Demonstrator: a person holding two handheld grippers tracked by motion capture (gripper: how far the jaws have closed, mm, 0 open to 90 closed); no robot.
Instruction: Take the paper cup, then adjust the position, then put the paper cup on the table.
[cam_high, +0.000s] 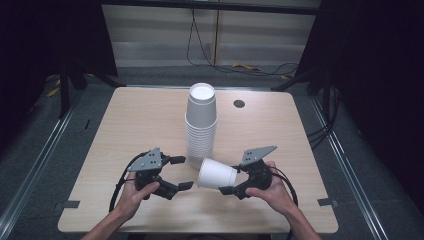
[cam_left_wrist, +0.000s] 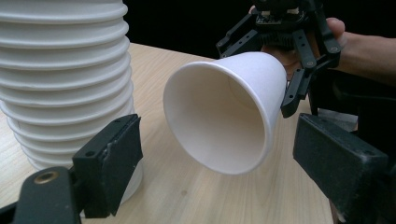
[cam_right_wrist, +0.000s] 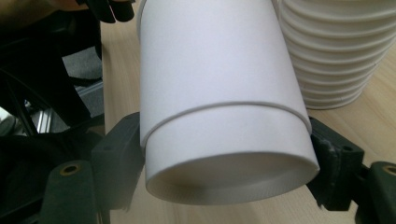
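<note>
A tall stack of white paper cups (cam_high: 201, 120) stands upright at the table's middle. Just in front of it, my right gripper (cam_high: 232, 179) is shut on a single white paper cup (cam_high: 216, 173), gripping near its base; the cup lies sideways with its mouth facing left. In the right gripper view the jaws press both sides of this cup (cam_right_wrist: 219, 93), with the stack (cam_right_wrist: 336, 51) beyond. My left gripper (cam_high: 181, 172) is open, a short way left of the cup's mouth. In the left gripper view the cup's open mouth (cam_left_wrist: 224, 112) faces the open left gripper (cam_left_wrist: 224, 168), and the stack (cam_left_wrist: 60, 79) stands beside the left jaw.
The wooden table (cam_high: 140, 120) has a round cable hole (cam_high: 239, 103) at the back right. Bare wood lies to the left and right of the stack. Cables (cam_high: 250, 67) run along the floor behind the table.
</note>
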